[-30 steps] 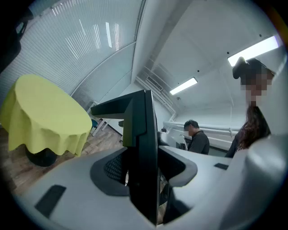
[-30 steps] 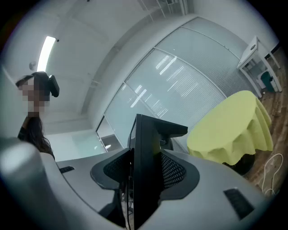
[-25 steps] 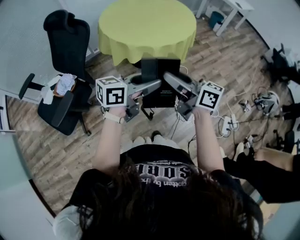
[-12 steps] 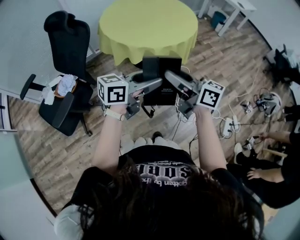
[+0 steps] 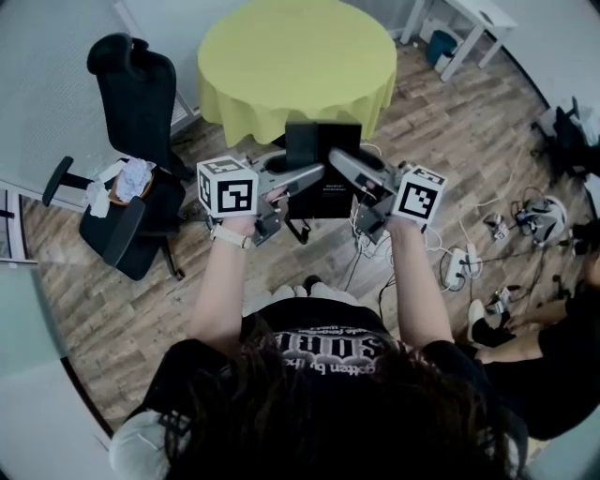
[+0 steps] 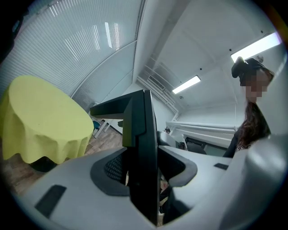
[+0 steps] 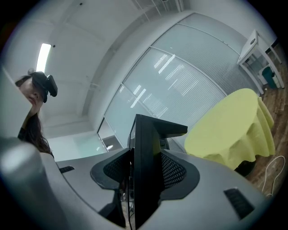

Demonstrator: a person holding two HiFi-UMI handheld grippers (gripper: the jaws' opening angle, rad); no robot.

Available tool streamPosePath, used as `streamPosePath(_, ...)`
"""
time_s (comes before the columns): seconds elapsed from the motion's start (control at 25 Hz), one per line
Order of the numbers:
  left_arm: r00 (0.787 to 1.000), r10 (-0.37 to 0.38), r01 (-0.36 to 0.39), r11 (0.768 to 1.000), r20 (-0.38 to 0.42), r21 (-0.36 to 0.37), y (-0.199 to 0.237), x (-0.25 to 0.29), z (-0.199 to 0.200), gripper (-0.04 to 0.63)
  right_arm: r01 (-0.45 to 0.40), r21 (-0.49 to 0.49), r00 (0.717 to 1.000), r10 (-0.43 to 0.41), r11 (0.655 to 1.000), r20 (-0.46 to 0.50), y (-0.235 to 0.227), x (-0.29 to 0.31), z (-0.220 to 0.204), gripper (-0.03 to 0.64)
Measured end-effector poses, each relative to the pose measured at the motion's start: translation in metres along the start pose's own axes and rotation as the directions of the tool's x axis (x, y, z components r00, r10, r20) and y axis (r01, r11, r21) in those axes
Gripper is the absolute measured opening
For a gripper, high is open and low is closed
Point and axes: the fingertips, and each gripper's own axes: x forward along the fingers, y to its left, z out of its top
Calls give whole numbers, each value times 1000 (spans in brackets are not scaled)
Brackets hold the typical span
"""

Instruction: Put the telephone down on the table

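Observation:
The telephone (image 5: 323, 173) is a flat black unit with a cord hanging beneath it, carried in the air in front of me. My left gripper (image 5: 302, 175) is shut on its left side and my right gripper (image 5: 345, 161) is shut on its right side. In the left gripper view the telephone (image 6: 141, 152) stands edge-on between the pads of the left gripper (image 6: 144, 177). The right gripper view shows the same: the black telephone (image 7: 146, 157) clamped in the right gripper (image 7: 144, 177). The round table with a yellow-green cloth (image 5: 295, 56) lies just beyond, its top bare.
A black office chair (image 5: 136, 103) with paper and a small bundle on its seat stands left of the table. Cables and a power strip (image 5: 459, 267) lie on the wooden floor at right. A white table (image 5: 469, 23) is at the far right. A person (image 5: 553, 366) sits low right.
Both grippers have carried the telephone a little closer to the yellow-green table, their grip unchanged. The person at the lower right has shifted.

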Motion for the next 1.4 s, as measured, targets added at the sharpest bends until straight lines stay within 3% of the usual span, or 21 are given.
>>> streamPosePath(0.64,997,65,-64,997,36,-33,48,28,26,190,-42,39,998,44,998,-50,-54,20,28,213)
streamPosePath(0.96,998,58,-57,998,35,-27,74,37,37,190,-45,30,998,46,999,-42,-77,33,39,213)
streamPosePath(1.4,1000,9,-9,1000,13,-25,146,59,97,189,-2,25,1000,2,1000,-16,-140,83,90,213)
